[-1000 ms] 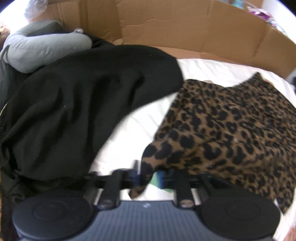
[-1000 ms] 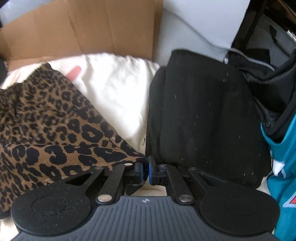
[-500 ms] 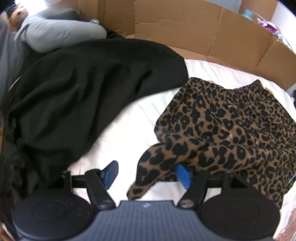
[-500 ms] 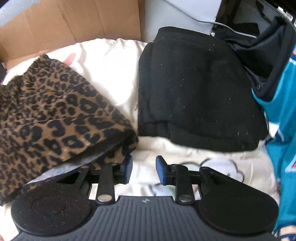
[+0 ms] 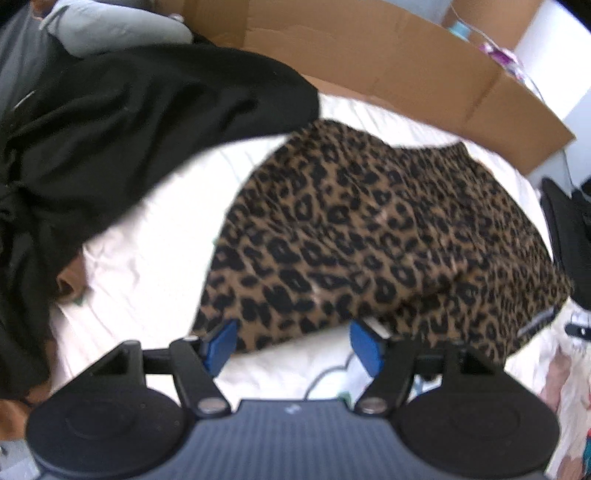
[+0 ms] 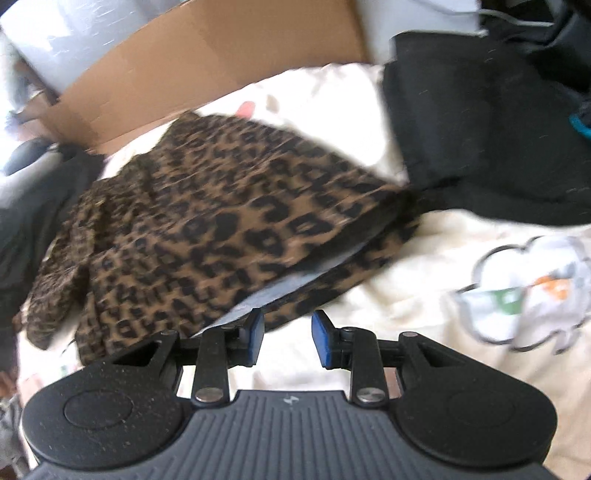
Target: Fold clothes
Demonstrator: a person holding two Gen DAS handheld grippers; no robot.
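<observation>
A leopard-print garment (image 5: 373,236) lies folded over on the white bed sheet (image 5: 147,266); it also shows in the right wrist view (image 6: 221,225), with its grey lining showing along the near edge. My left gripper (image 5: 293,347) is open and empty, just in front of the garment's near hem. My right gripper (image 6: 286,338) is open and empty, just off the garment's near right corner.
A black garment (image 5: 122,122) lies in a heap at the left, with a grey pillow (image 5: 110,26) behind it. A folded black garment (image 6: 480,125) lies at the right. Cardboard walls (image 5: 369,55) stand along the back. The sheet has a printed cloud (image 6: 524,291).
Both grippers let go of the leopard garment's corners and opened. The garment now lies flat on the sheet, and both grippers have pulled back from it.
</observation>
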